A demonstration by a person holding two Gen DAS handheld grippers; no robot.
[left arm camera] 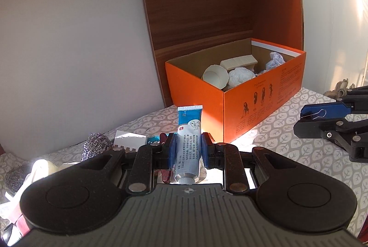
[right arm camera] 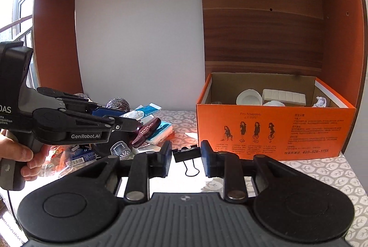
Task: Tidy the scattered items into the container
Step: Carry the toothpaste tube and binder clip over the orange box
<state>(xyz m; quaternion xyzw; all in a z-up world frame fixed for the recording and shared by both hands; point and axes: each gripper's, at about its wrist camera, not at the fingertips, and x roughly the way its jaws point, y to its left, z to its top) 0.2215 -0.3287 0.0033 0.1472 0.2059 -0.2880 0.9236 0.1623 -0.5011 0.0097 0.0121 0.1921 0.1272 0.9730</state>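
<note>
Leaf-print tabletop (left arm camera: 287, 139); left claw (left arm camera: 188, 148) clamps blue-white tube (left arm camera: 187, 143); right claw (right arm camera: 186, 155) pinches black binder clip (right arm camera: 186, 154).

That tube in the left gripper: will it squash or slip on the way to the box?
The tube looks like soft foil or plastic, so the left gripper pressing its sides may dent it. Probably light: it sits upright without sagging. Its glossy skin could slide, though the pads grip mid-body, which should hold.

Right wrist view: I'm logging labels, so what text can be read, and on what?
"GenRobot.AI": left gripper side.
"DAS": its handle, cut off; small print below unreadable.
"400-826-1758": orange box front.
"Pay Attention:": box, blurred, uncertain.
Other box print, tube, packets: too small.
</note>
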